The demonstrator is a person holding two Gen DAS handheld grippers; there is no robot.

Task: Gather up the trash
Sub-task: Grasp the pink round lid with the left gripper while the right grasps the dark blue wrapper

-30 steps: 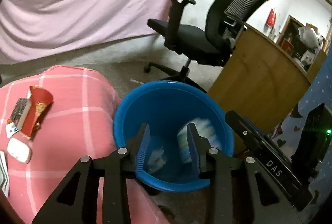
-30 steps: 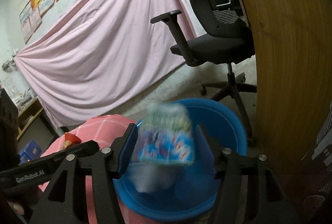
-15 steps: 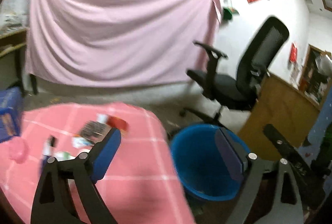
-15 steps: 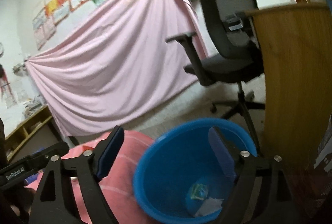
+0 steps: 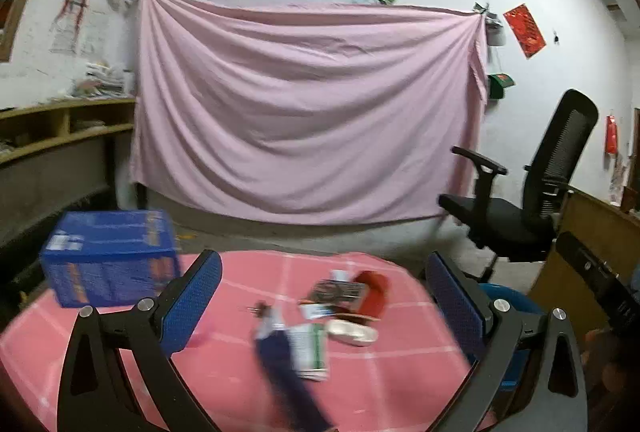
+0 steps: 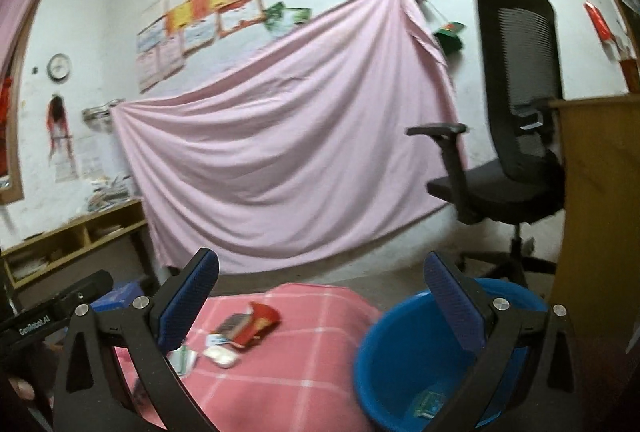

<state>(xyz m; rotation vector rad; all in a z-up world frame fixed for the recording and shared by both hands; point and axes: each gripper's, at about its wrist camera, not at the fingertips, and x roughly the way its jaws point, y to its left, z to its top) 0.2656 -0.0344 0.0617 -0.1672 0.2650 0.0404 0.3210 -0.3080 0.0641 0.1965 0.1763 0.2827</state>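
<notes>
Both grippers are open and empty above the pink checked table (image 5: 224,384). My left gripper (image 5: 324,300) faces the trash on the cloth: a red packet (image 5: 374,296), a dark wrapper (image 5: 338,290), a white flat piece (image 5: 352,332), a green-and-white packet (image 5: 310,350) and a dark blue strip (image 5: 280,364). My right gripper (image 6: 320,300) hangs between the table (image 6: 296,372) and the blue bin (image 6: 384,364), which holds a green packet (image 6: 428,402). The red packet (image 6: 262,320) and the white piece (image 6: 220,355) show there too.
A blue box (image 5: 108,256) stands at the table's far left. A black office chair (image 5: 532,200) and a wooden desk (image 6: 600,232) stand right of the bin. A pink sheet (image 5: 304,120) hangs on the back wall. Shelves (image 6: 72,244) are at the left.
The right gripper let a packet fall into the bin and opened wide. The left gripper opened wide and swung left from the bin to the table. Both views rose.
</notes>
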